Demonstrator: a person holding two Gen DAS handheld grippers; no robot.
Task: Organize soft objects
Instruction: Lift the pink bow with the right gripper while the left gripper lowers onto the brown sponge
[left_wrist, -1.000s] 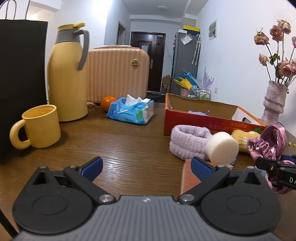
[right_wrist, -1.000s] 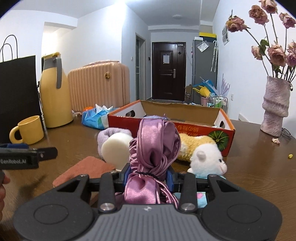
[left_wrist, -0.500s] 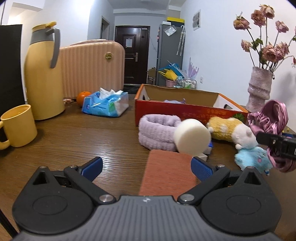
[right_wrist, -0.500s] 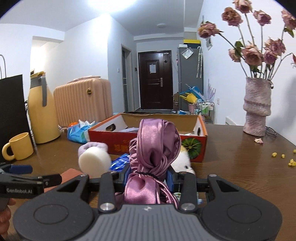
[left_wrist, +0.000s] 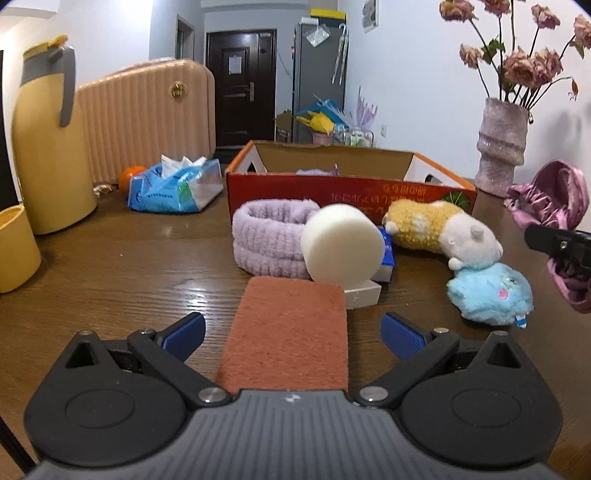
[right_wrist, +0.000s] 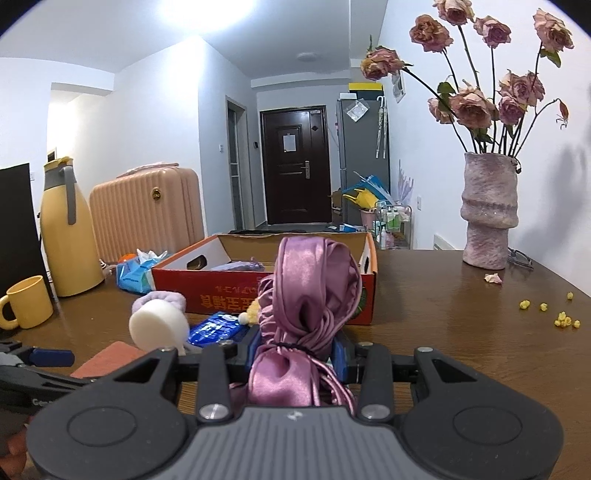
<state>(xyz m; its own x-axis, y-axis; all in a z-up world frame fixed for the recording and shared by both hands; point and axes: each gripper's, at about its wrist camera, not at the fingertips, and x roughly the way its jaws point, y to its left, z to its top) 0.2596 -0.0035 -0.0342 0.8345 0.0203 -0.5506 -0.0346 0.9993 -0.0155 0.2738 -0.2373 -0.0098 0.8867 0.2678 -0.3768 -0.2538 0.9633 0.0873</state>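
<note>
My right gripper (right_wrist: 295, 354) is shut on a purple satin pouch (right_wrist: 310, 288) and holds it above the table, in front of the red cardboard box (right_wrist: 258, 295). My left gripper (left_wrist: 293, 332) is open, low over the table. A rust-red pad (left_wrist: 291, 332) lies between its blue fingertips (left_wrist: 184, 332), apart from both. Beyond the pad are a lilac headband (left_wrist: 269, 236), a white foam cylinder (left_wrist: 341, 247), a yellow-and-white plush (left_wrist: 439, 229) and a blue plush (left_wrist: 487, 291). The pouch (left_wrist: 554, 195) also shows at the right edge of the left wrist view.
A yellow thermos (left_wrist: 48, 147), a yellow mug (left_wrist: 14, 251), a blue tissue pack (left_wrist: 173, 188) and an orange (left_wrist: 131, 173) stand at the left. A pink suitcase (left_wrist: 147, 118) is behind them. A vase of dried roses (right_wrist: 487, 210) stands at the right, with yellow crumbs (right_wrist: 561, 321) nearby.
My left gripper has swung right, so the rust-red pad now lies between its fingers. My right gripper has carried the pouch to the right, still shut on it.
</note>
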